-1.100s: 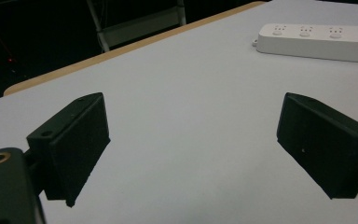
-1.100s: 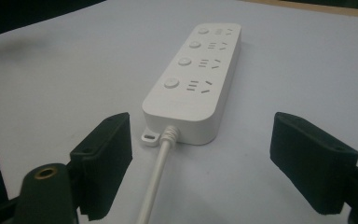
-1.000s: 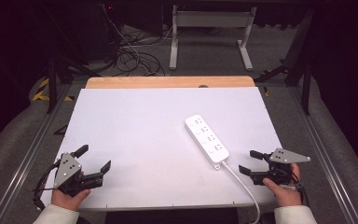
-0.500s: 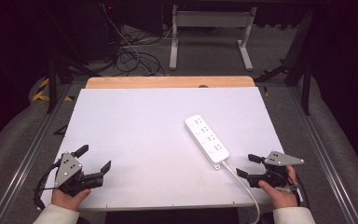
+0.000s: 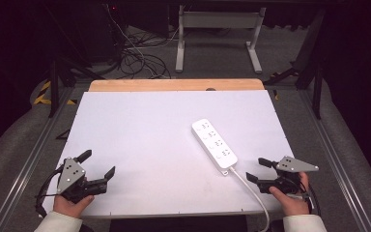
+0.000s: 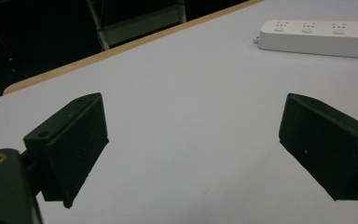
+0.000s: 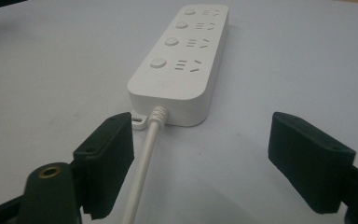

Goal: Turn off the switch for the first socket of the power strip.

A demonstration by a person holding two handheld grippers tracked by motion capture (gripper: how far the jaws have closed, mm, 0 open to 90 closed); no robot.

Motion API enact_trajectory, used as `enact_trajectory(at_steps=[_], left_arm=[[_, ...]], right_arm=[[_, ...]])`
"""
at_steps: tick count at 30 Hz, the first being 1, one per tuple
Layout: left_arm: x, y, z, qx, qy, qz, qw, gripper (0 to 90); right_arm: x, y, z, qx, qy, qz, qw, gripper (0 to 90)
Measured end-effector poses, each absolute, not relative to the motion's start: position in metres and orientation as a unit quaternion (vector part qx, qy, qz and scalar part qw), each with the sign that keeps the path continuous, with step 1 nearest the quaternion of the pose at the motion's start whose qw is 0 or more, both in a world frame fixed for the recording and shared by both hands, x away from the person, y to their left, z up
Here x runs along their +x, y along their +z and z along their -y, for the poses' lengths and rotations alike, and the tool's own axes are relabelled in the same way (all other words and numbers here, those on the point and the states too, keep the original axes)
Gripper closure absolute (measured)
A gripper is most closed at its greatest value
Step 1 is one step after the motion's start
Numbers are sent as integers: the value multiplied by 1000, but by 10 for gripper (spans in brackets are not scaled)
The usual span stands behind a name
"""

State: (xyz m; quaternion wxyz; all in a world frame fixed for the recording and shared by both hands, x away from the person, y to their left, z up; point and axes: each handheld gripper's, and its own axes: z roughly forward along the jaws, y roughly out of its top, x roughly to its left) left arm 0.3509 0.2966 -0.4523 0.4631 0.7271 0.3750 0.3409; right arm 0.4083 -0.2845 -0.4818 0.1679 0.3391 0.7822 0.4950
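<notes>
White power strip on table, both grippers empty.

We list one white power strip (image 5: 215, 144) lying flat on the white table (image 5: 145, 130), right of centre, its cable (image 5: 251, 191) trailing toward the near edge. We hold the right gripper (image 5: 257, 170) just beside the strip's cable end, jaws wide, the cable passing between them. Our left gripper (image 5: 96, 164) rests at the near left corner, well apart, jaws wide.
</notes>
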Motion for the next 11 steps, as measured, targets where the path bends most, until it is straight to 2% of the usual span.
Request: enact_trajectory(at_steps=[11], left_arm=[[352,-452,-298,728,338,-382,458,88]], right_arm=[[408,-482,285,337,497,-782,170,230]])
